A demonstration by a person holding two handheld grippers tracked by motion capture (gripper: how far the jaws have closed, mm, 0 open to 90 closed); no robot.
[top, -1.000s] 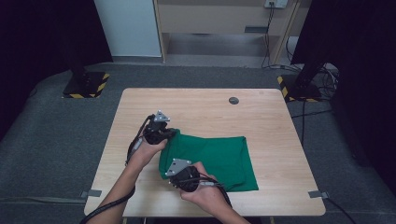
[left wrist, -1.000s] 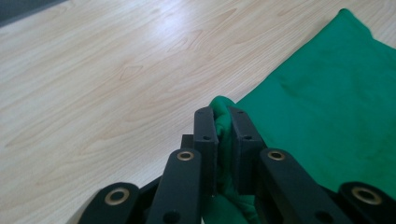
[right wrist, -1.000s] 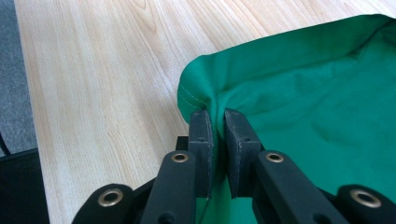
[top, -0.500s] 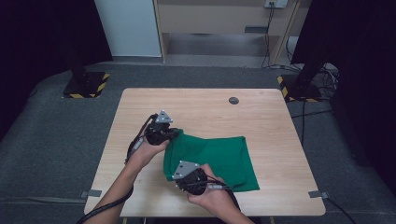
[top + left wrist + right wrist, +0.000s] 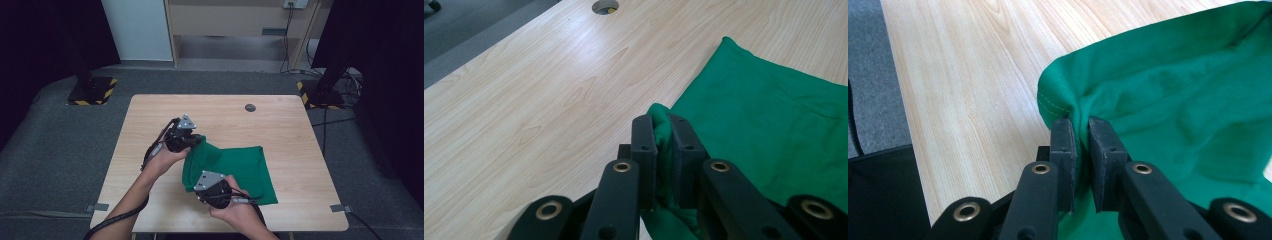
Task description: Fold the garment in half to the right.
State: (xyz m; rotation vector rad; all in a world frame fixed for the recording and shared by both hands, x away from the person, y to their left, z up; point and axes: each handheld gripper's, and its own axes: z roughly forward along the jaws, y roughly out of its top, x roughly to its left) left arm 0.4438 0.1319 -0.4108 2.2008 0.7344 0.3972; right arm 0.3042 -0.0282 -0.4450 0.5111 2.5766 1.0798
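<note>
We see the green cloth near the surface's front edge, long axis probably left-right. Left tool and right tool both clamp its raised left edge.

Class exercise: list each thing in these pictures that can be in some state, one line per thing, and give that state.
green cloth: left edge lifted off the table and bunched, the rest lying flat.
left gripper: shut on the green cloth's far left corner.
right gripper: shut on the green cloth's near left edge.
table: bare wood beyond the cloth, with a round cable port.
</note>
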